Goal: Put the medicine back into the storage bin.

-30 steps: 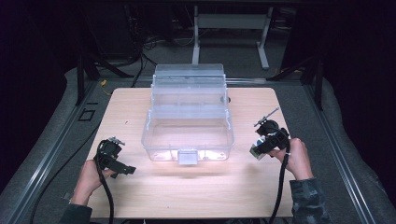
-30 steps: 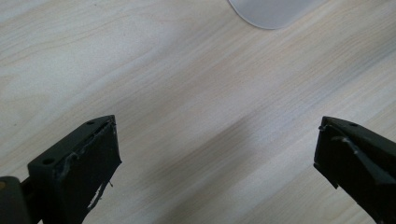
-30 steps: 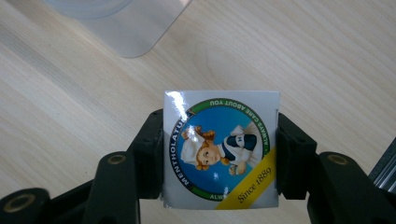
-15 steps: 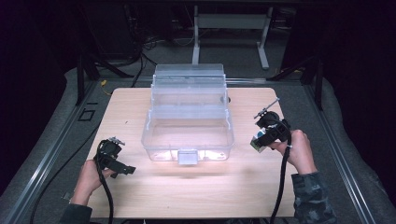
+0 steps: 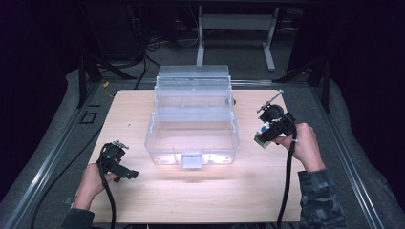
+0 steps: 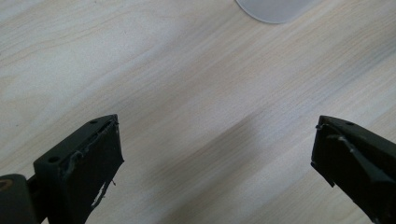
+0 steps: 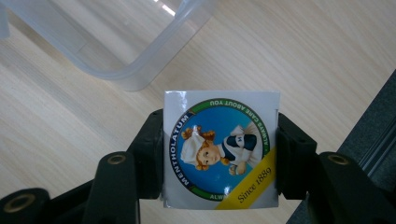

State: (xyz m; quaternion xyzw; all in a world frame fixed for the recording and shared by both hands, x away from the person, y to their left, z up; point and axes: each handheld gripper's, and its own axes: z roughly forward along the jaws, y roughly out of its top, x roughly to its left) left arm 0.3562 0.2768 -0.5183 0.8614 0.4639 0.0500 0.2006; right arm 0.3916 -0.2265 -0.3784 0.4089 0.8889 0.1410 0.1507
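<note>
A small white box with a round blue Mentholatum label (image 7: pixel 220 148) sits clamped between the two black jaws of my right gripper (image 7: pixel 219 154). In the high view that gripper (image 5: pixel 265 136) hangs above the table just right of the clear plastic bin (image 5: pixel 193 125), with the box (image 5: pixel 262 134) at its tip. The bin stands open in the table's middle, its lid tilted up behind it; a corner of it (image 7: pixel 140 56) lies below and ahead of the box. My left gripper (image 5: pixel 125 168) rests low over the wood near the bin's front left, jaws wide apart (image 6: pixel 219 154) with nothing between them.
The wooden table (image 5: pixel 143 205) has bare room in front of the bin and on both sides. A white latch tab (image 5: pixel 192 160) juts from the bin's front wall. Grey padded rails (image 5: pixel 57 143) run along the table's sides; a metal stand (image 5: pixel 234 28) is beyond.
My right gripper has risen with the box and drifted slightly toward the bin. The left gripper has stayed where it was.
</note>
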